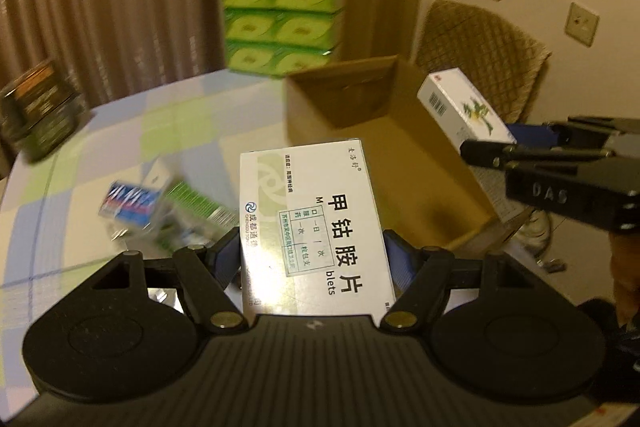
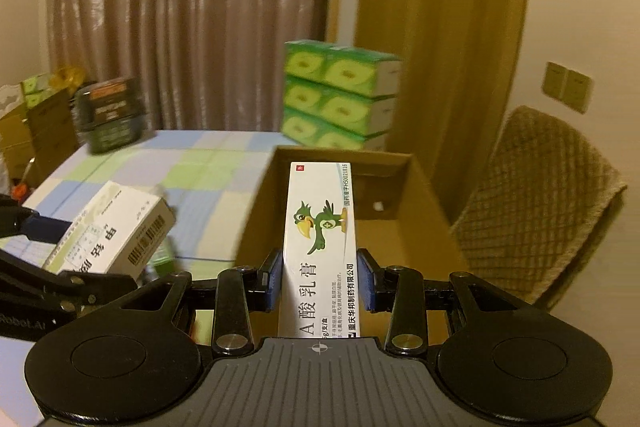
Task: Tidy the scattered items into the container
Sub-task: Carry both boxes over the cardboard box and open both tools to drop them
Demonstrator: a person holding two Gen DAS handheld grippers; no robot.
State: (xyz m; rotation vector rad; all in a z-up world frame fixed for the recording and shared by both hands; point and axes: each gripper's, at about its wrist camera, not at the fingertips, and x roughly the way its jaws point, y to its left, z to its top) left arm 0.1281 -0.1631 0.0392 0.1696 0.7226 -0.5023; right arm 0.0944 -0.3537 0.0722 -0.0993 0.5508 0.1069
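We clamp the tablet box (image 1: 316,227) in our left hand-held gripper (image 1: 316,259) and the ointment carton (image 2: 320,247), long axis pointing ahead, in our right hand-held gripper (image 2: 320,283), nearer the open cardboard box (image 2: 432,187) just beyond on the surface (image 2: 160,167).

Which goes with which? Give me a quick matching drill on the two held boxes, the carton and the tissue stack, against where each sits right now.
Things:
1. tablet box
2. parrot ointment box
3. cardboard carton
4. green tissue packs

Places:
A. stacked at the far table edge, behind the carton
B. clamped in the right gripper, above the carton
C. clamped in the left gripper
D. open on the table

Pairs: 1-C, 2-B, 3-D, 4-A
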